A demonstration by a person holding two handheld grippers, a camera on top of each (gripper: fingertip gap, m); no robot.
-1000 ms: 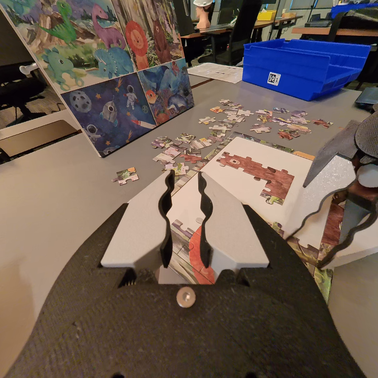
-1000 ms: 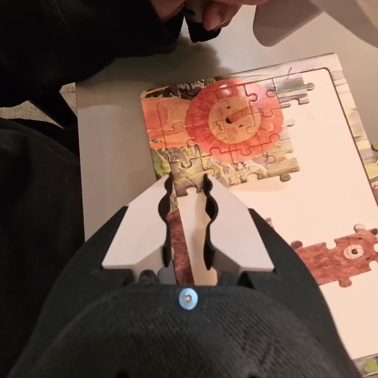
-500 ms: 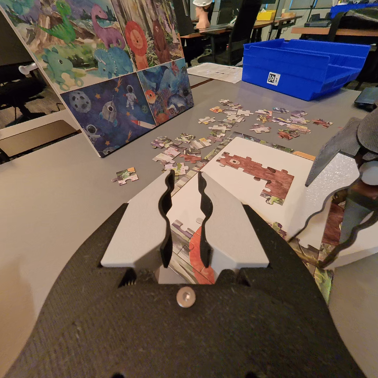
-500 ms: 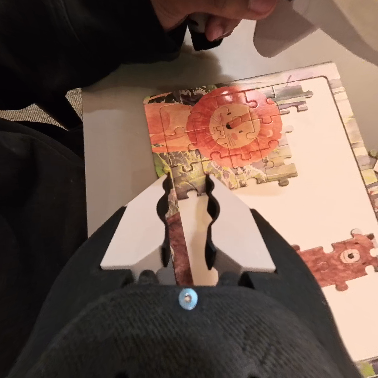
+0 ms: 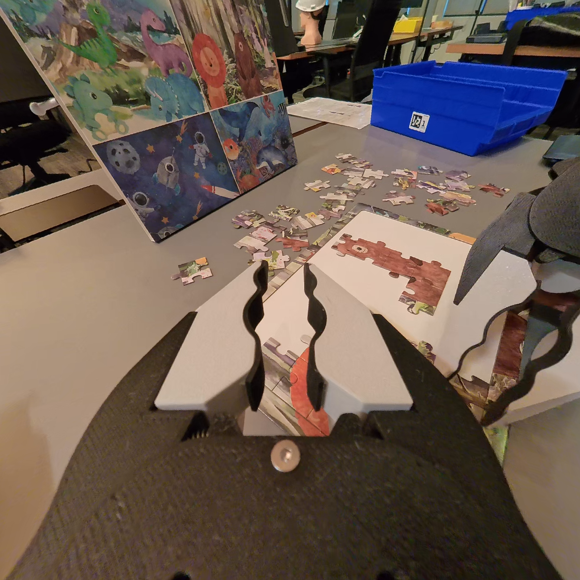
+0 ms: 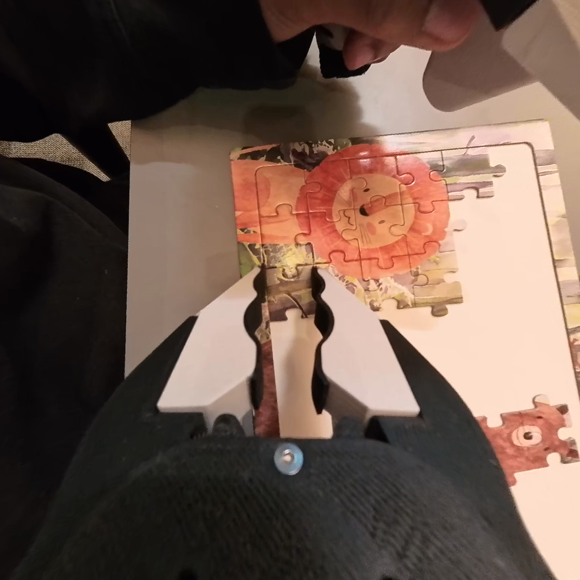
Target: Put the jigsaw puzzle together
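The white puzzle board lies on the grey table. A brown bear section sits in its middle, also in the right wrist view. An assembled orange lion section fills one corner. My left gripper is open and empty, hovering over the lion end of the board. My right gripper is open, with its tips down at the dark foliage pieces beside the lion. It also shows at the right of the left wrist view. Several loose pieces lie beyond the board.
A picture board with animal scenes leans at the left. A blue bin stands at the back right with a paper sheet beside it. One stray piece lies alone. A person's hand and dark sleeve are beyond the lion. The right tips stand about 4 cm off the assembled orange lion section.
My right gripper has moved forward and closer to the board, so its tips now reach the foliage pieces' seam under the lion. The left gripper has hardly moved.
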